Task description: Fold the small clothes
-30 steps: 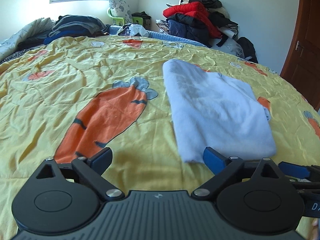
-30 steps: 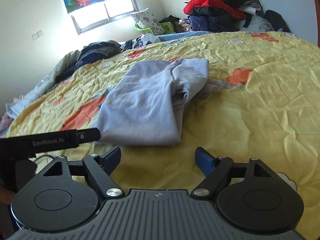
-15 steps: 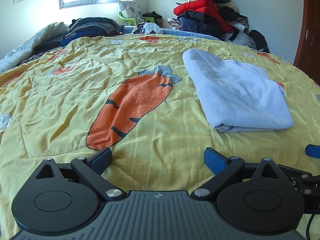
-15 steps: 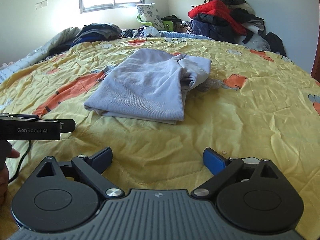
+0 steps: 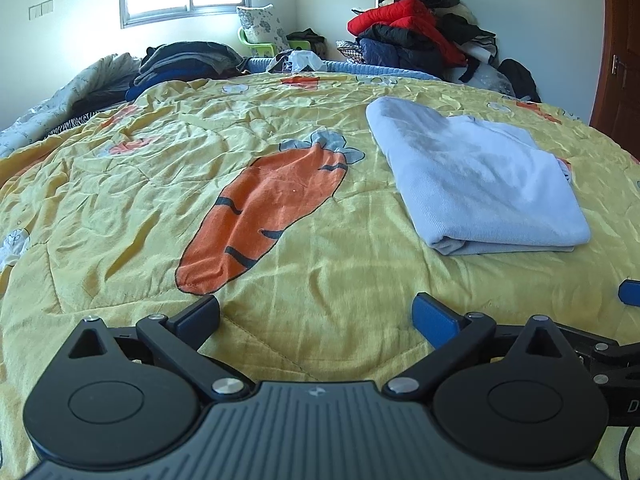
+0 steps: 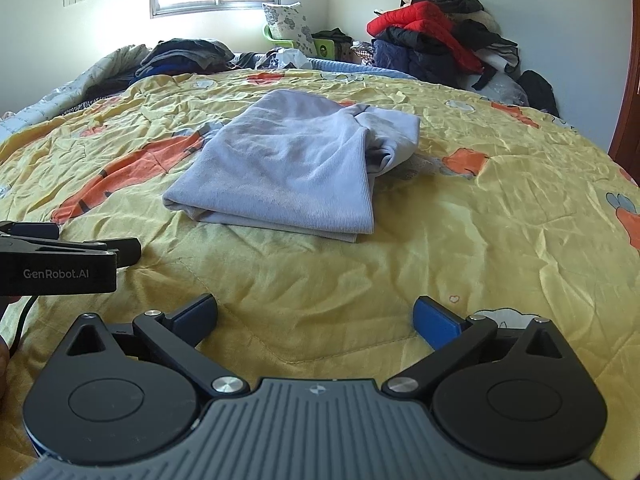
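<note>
A folded pale-blue garment (image 6: 288,164) is laid on the yellow carrot-print bedspread (image 6: 460,240). "GenRobot.AI" is printed on the left gripper (image 5: 316,316); right gripper (image 6: 316,316) fingers, just widened, and left fingers are held apart, empty.

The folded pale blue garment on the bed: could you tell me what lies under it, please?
The folded pale blue garment lies directly on the yellow carrot-print quilt. A carrot print runs towards its left edge; whether the print continues beneath is covered. Nothing else shows under it.

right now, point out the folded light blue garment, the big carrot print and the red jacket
folded light blue garment (image 6: 288,168), right wrist view, middle of top layer
big carrot print (image 5: 264,220), left wrist view, orange body
red jacket (image 5: 400,14), left wrist view, upper part in pile
</note>
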